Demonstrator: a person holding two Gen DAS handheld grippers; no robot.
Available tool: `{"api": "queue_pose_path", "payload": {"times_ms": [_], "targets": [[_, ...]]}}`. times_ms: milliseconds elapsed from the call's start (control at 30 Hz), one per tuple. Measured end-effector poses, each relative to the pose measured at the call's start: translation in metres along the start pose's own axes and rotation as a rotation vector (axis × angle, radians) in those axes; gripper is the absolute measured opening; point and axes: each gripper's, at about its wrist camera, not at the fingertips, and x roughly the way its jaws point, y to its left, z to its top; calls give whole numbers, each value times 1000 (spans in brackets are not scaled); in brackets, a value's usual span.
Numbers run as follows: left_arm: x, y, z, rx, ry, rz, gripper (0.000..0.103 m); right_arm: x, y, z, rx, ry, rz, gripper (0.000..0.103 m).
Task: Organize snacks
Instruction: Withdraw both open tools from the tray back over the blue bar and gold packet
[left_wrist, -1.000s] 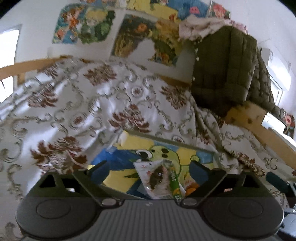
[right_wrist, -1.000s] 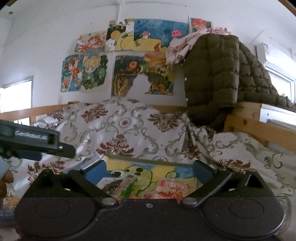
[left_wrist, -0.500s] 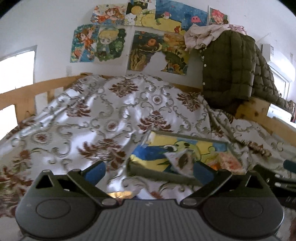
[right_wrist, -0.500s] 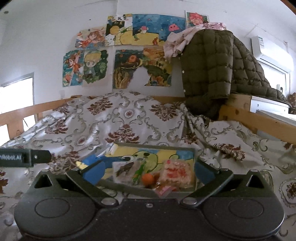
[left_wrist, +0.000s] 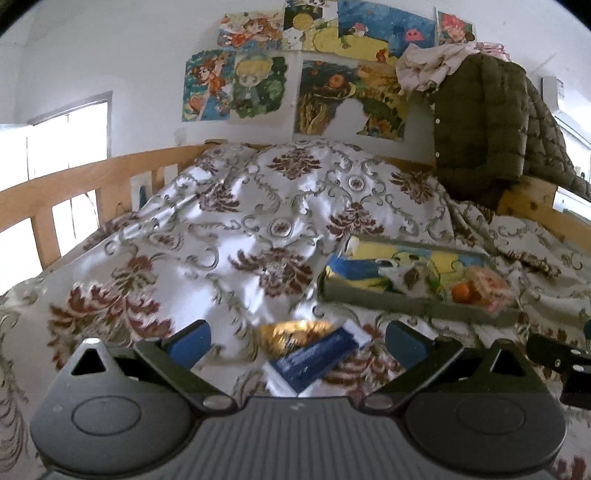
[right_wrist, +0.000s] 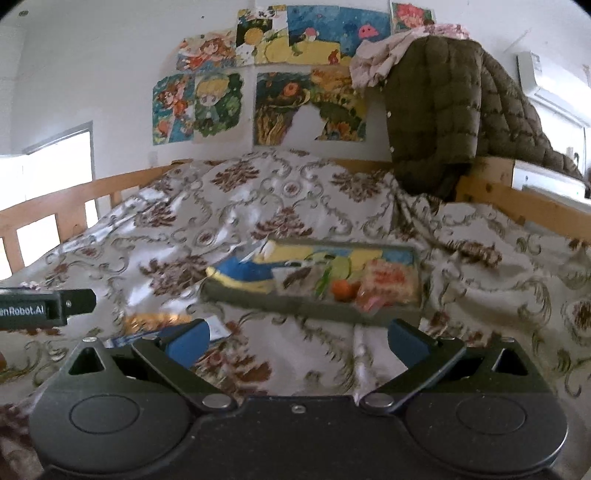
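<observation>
A cartoon-printed tray (left_wrist: 402, 298) (right_wrist: 291, 303) lies on the bed. It holds a clear packet with a dark snack (left_wrist: 409, 277) (right_wrist: 295, 277), a small orange (left_wrist: 461, 291) (right_wrist: 341, 288) and a red-pink packet (left_wrist: 488, 283) (right_wrist: 391, 280). On the bedspread, left of and nearer than the tray, lie a gold-wrapped snack (left_wrist: 291, 331) (right_wrist: 150, 319) and a blue-and-white packet (left_wrist: 317, 356) (right_wrist: 218, 329). My left gripper (left_wrist: 297, 343) is open just behind these two, holding nothing. My right gripper (right_wrist: 297, 341) is open and empty over bare bedspread in front of the tray.
A floral bedspread (left_wrist: 258, 229) covers the bed, bunched up behind the tray. Wooden rails (left_wrist: 74, 192) (right_wrist: 517, 199) run along both sides. A dark green padded jacket (right_wrist: 436, 110) hangs at the back right. Posters (right_wrist: 295, 74) cover the wall. The left gripper's body (right_wrist: 44, 308) shows at the left edge.
Both grippers have drawn back from the tray. The left one swung left and down, so the gold snack and blue packet now sit between its fingers. The clear packet stays in the tray.
</observation>
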Motion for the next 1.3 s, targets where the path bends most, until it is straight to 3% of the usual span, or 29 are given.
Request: {"api": "queue_pose_path", "payload": {"times_ms": [533, 1300], "targets": [[-19, 38, -24, 21, 43, 81, 102, -15, 36, -33, -8, 73, 14, 102], [0, 37, -37, 6, 145, 169, 102, -5, 44, -47, -10, 108, 93, 102]]}}
